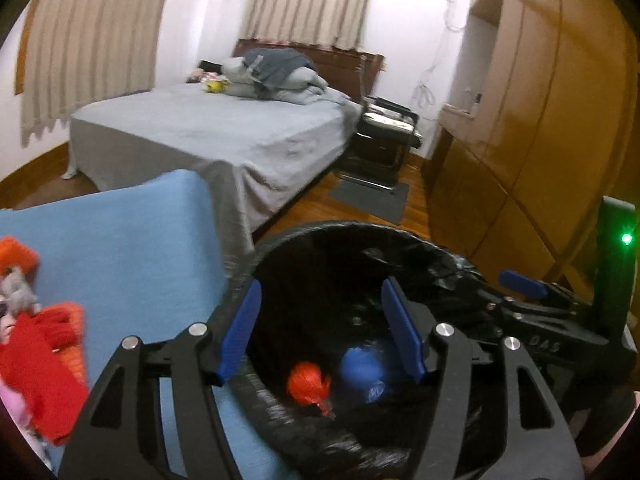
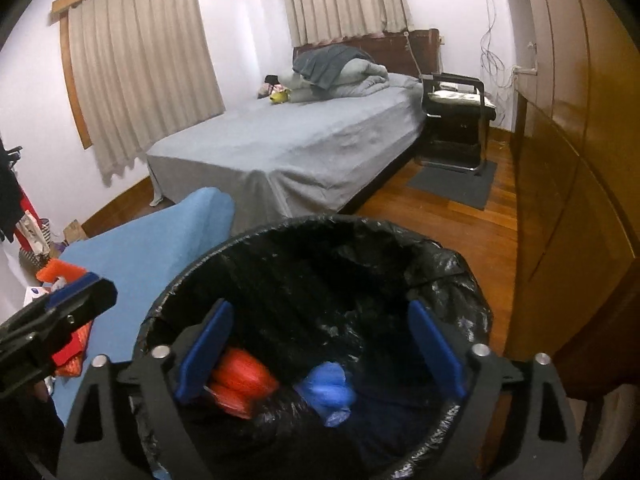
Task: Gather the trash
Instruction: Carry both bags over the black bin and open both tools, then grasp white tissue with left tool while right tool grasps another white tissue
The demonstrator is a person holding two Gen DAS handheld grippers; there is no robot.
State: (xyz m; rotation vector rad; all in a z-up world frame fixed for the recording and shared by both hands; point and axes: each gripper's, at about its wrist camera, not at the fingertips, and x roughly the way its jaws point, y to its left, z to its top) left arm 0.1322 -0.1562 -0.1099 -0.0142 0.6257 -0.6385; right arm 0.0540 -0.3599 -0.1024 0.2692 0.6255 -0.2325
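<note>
A round bin with a black liner [image 1: 420, 244] [image 2: 320, 226] stands on the floor beside a blue-covered surface [image 1: 120, 248] [image 2: 152, 240]. Inside lie a crumpled red bag [image 1: 308, 386] [image 2: 240, 384] and a crumpled blue bag [image 1: 360, 368] [image 2: 328, 388]. My left gripper [image 1: 322, 332] is open and empty over the bin's left rim. My right gripper [image 2: 320, 348] is open and empty above the bin mouth. The right gripper also shows at the right of the left wrist view [image 1: 520, 284]; the left gripper shows at the left of the right wrist view [image 2: 72, 300].
Red and orange items [image 1: 44, 352] [image 2: 68, 344] lie on the blue surface at the left. A grey bed [image 1: 224, 136] [image 2: 288, 148] stands behind. A wooden wardrobe [image 1: 540, 120] [image 2: 568, 160] lines the right. A dark chair [image 1: 384, 136] [image 2: 456, 128] and grey mat [image 2: 452, 184] sit beyond.
</note>
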